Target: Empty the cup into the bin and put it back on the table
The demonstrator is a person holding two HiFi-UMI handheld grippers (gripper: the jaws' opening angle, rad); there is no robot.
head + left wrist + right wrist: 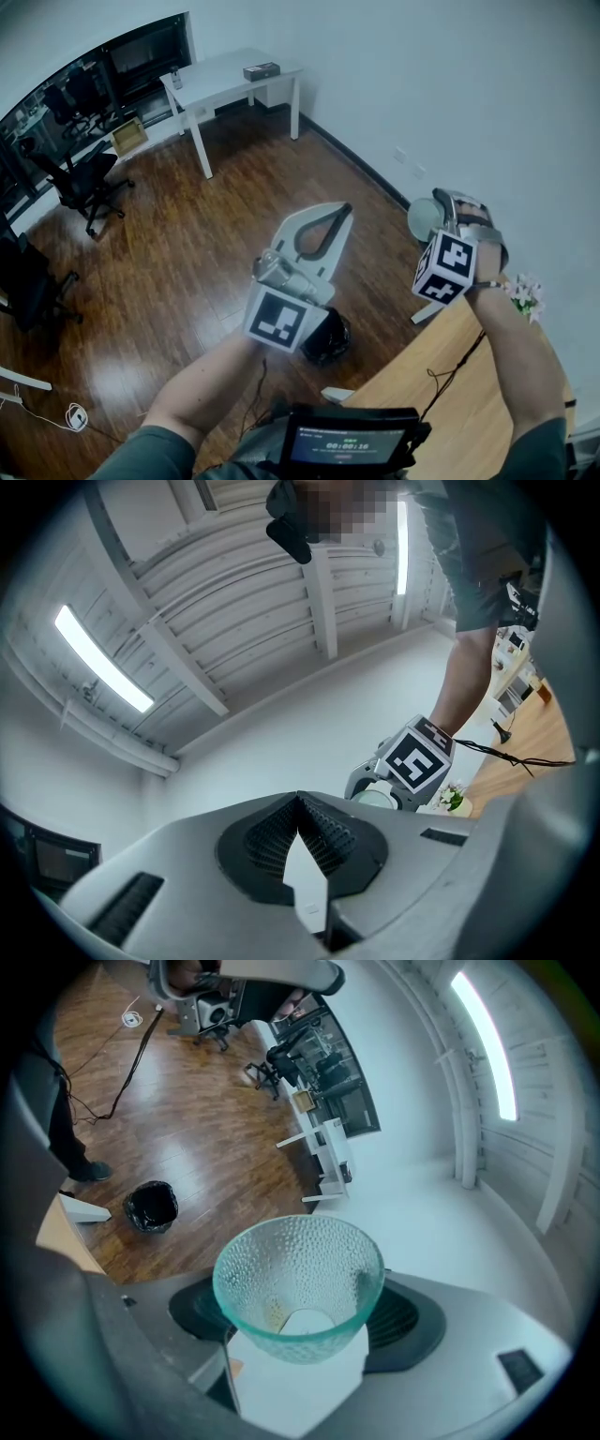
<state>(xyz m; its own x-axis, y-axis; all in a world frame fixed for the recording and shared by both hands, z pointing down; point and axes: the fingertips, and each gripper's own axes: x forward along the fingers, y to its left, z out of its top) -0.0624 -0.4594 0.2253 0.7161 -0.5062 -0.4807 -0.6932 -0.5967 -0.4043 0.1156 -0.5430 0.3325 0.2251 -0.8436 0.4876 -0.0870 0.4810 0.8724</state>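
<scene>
A dimpled clear glass cup [298,1283] sits between the jaws of my right gripper [302,1321], which is shut on it, the cup's mouth turned toward the floor. In the head view the cup [421,221] and right gripper [441,212] hang above the edge of the wooden table [459,375], near the wall. A black-lined bin [328,337] stands on the floor beside the table, and shows in the right gripper view as the bin [150,1206] far below. My left gripper [339,216] is raised at the middle, shut and empty, its fingertips [314,822] meeting.
A white desk [230,75] stands at the far wall, with office chairs [84,183] to the left. A cable and plug [75,415] lie on the wood floor. A small flower bunch [525,295] rests on the table. A screen device [352,441] hangs at my chest.
</scene>
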